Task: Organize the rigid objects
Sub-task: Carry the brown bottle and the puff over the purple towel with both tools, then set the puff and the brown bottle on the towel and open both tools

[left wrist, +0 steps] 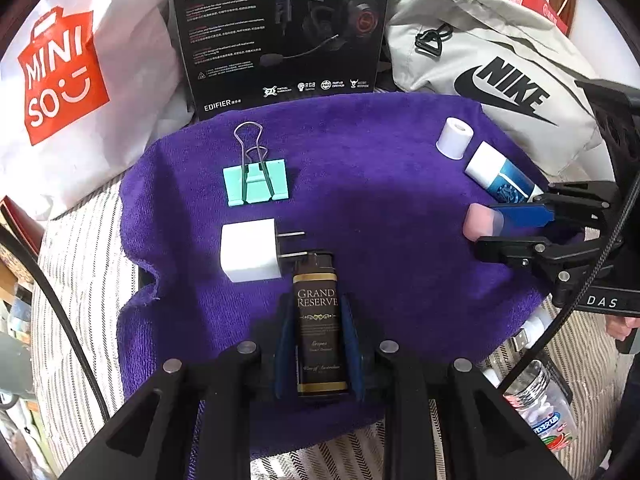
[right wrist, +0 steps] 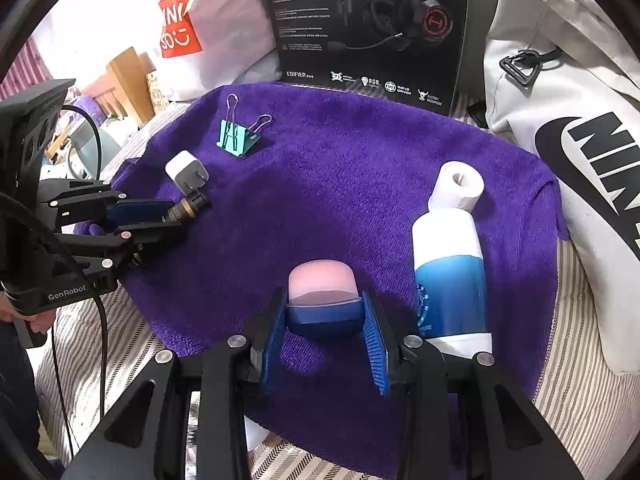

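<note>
Two hand-held grippers, each clamped on one object over a purple towel (left wrist: 400, 184).

Left wrist view: the left hand-held gripper (left wrist: 319, 354) gripped a dark bottle (left wrist: 318, 324), long axis pointing forward toward a white charger (left wrist: 250, 256); its base was hidden. Right wrist view: the right hand-held gripper (right wrist: 325, 338) squeezed a pink-capped blue container (right wrist: 323, 300), cap forward, beside a lying blue-white tube (right wrist: 450, 272).
</note>
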{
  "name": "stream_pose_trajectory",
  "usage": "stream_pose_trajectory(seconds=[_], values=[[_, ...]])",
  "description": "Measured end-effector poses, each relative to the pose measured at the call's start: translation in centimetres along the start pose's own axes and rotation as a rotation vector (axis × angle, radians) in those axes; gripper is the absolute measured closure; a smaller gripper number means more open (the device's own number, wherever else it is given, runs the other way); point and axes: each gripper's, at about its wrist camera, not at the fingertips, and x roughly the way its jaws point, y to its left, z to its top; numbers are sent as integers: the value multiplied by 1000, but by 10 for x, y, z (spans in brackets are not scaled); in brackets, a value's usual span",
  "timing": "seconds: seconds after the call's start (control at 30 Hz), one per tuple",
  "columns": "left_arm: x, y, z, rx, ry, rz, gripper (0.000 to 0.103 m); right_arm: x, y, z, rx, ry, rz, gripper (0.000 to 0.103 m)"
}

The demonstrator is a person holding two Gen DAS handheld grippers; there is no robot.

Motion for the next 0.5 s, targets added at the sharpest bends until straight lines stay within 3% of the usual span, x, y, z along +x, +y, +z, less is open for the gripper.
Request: stream_pose_trajectory(seconds=[0.23,0.5], values=[[1,-1,-1,-7,-4,16,79,-1,-1,-1,-9,5,10,65],[-8,6,-5,-85,15,4,59,-7,-2,-4,49,41,20,43]])
